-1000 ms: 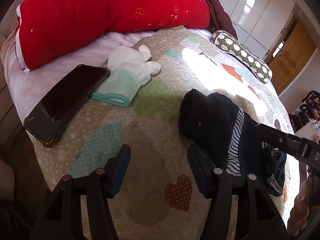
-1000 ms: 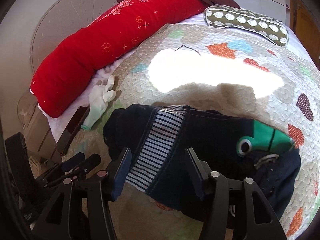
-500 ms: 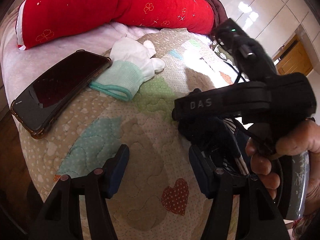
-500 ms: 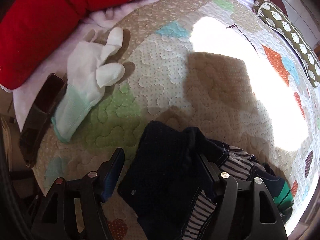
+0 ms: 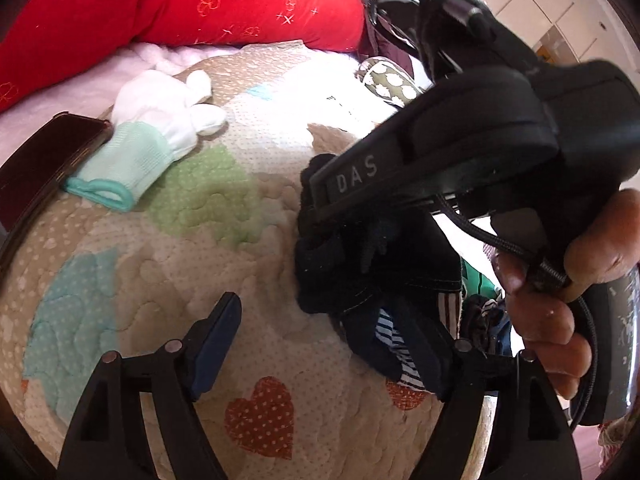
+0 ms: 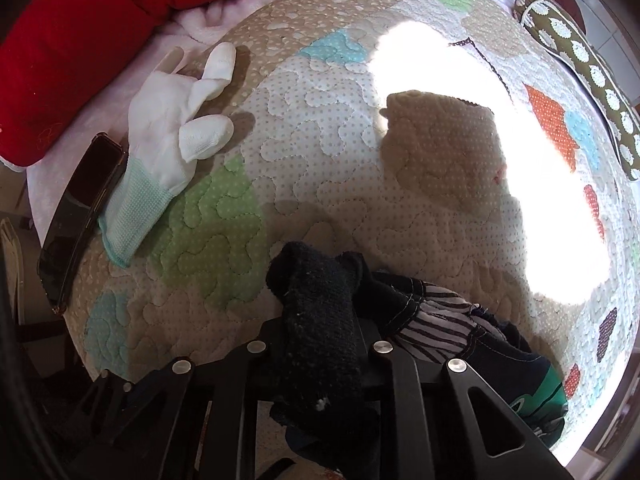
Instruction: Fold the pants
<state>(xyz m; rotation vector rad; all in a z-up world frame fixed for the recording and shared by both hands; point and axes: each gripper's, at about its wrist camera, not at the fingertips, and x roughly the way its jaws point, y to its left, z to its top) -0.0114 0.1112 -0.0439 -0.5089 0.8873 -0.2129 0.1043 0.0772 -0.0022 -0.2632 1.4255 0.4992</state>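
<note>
Dark navy pants (image 6: 320, 332) with striped trim lie bunched on a quilted bed (image 6: 320, 160), one knitted end clamped in the right hand-held gripper (image 6: 318, 346), while the left hand-held gripper (image 5: 320, 336) hangs wide apart beside them, holding nothing, near a white glove (image 5: 160, 136).

right tool (image 6: 316, 354) clamps dark pants (image 6: 320, 320) (striped lining showing) on quilt (image 6: 320, 160)
</note>
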